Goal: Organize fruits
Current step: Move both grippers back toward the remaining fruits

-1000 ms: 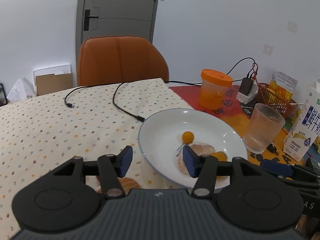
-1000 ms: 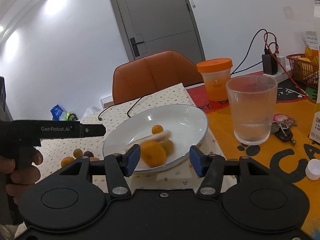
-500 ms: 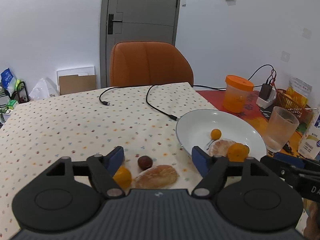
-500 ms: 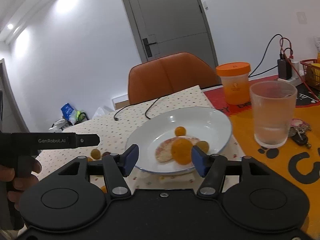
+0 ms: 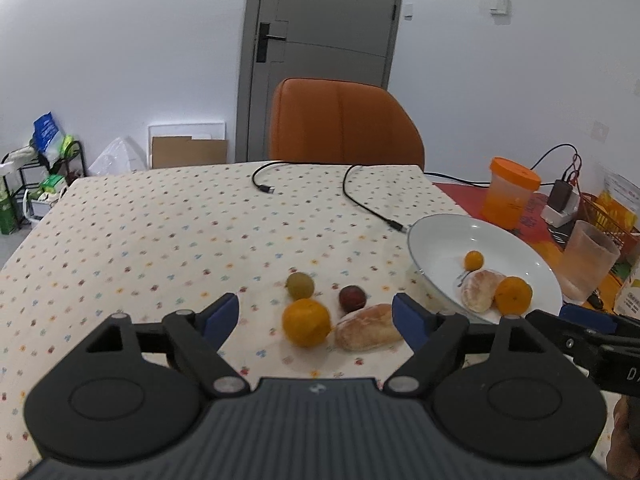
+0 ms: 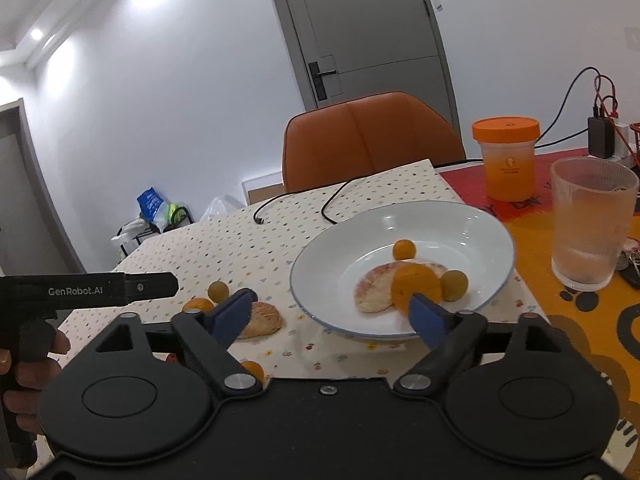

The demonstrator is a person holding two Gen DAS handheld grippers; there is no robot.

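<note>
Our left gripper (image 5: 316, 314) stands wide, its jaws just opened, nothing pressed between them. Framed in that gap at lower centre lie an orange (image 5: 306, 322) and a peeled pomelo segment (image 5: 369, 327), its long axis running left to right across the jaws; we judge this hand the nearer. Just beyond sit a dark plum (image 5: 352, 298) and a green fruit (image 5: 299, 285). Our right gripper (image 6: 335, 312), also just opened and empty, faces the white plate (image 6: 472, 224) holding more fruit. Farther back come the dotted tablecloth (image 5: 160, 232), orange chair (image 5: 344, 120) and grey door (image 5: 320, 20).
</note>
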